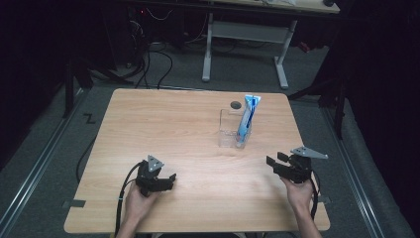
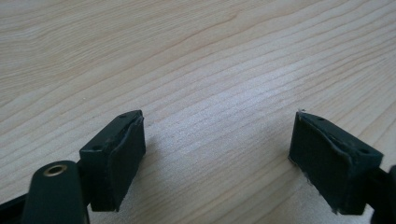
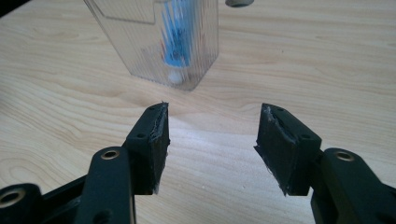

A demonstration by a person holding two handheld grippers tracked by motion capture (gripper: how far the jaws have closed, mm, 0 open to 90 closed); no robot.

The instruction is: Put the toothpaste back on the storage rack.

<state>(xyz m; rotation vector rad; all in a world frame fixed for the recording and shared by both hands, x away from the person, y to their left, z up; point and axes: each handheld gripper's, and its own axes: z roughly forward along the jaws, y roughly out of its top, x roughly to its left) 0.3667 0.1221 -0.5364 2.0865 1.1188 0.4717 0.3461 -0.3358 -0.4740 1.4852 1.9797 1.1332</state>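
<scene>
A clear plastic holder [image 1: 233, 130] stands on the wooden table [image 1: 163, 129], right of centre. A blue and white toothpaste tube [image 1: 247, 120] stands upright inside it, cap down. In the right gripper view the clear plastic holder [image 3: 140, 42] sits ahead and to the left, with the toothpaste tube [image 3: 175, 37] inside it. My left gripper [image 1: 171, 179] rests low over the table's near left and is open over bare wood [image 2: 215, 140]. My right gripper [image 1: 274, 163] hovers at the near right, open and empty [image 3: 212, 135], pointing toward the holder.
A small dark round hole [image 1: 236, 104] lies in the tabletop just behind the holder. A white-legged desk [image 1: 247, 34] stands beyond the table on grey floor. Cables [image 1: 158, 64] trail on the floor at the far left.
</scene>
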